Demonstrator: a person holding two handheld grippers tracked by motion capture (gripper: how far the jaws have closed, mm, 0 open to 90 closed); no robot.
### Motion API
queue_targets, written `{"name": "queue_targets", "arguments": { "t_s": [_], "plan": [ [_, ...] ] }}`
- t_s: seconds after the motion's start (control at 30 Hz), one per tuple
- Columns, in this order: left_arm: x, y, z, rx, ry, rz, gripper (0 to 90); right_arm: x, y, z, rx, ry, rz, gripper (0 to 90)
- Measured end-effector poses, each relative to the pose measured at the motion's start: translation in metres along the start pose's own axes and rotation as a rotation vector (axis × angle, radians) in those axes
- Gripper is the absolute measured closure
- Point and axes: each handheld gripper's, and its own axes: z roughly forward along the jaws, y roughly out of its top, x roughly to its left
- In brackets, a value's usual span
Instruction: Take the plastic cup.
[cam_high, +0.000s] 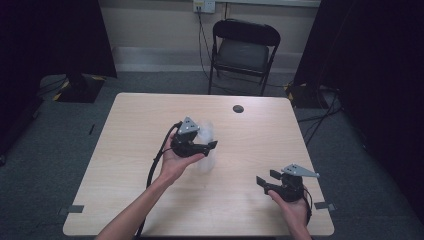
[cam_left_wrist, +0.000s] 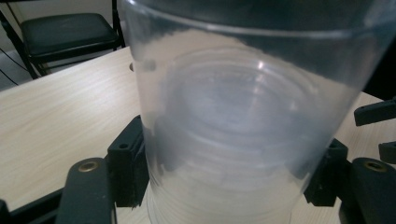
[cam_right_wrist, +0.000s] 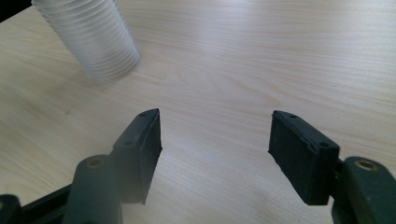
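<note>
The left claw clenched the stack of clear plastic cups; squeezing gently would avoid crushing them. The right claw waited released above the counter.
</note>
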Motion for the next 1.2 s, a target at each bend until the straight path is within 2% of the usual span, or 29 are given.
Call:
{"name": "queue_targets", "arguments": {
  "t_s": [0.2, 0.53, 0.77, 0.87, 1.03, 1.2],
  "plan": [
    [-0.002, 0.006, -0.005, -0.026, 0.003, 0.01, 32.9, 0.0, 0.0, 0.0, 0.003, 0.001, 0.001, 34.2],
    [0.001, 0.011, -0.015, -0.076, 0.012, -0.019, 32.9, 0.0, -0.001, -0.001, -0.001, -0.001, 0.011, 33.9],
    [0.0, 0.013, -0.016, -0.091, 0.003, -0.013, 32.9, 0.001, -0.001, 0.0, 0.004, -0.008, 0.006, 33.4],
    [-0.001, 0.015, -0.018, -0.113, 0.004, -0.021, 33.0, 0.002, -0.001, -0.001, 0.0, -0.006, 0.004, 33.4],
    [-0.001, 0.015, -0.02, -0.137, 0.008, -0.008, 33.4, 0.002, -0.001, -0.002, -0.002, -0.007, 0.003, 33.2],
    [0.0, 0.016, -0.022, -0.161, -0.005, -0.021, 33.7, 0.003, -0.001, -0.002, -0.006, -0.008, 0.0, 32.4]
  ]
}}
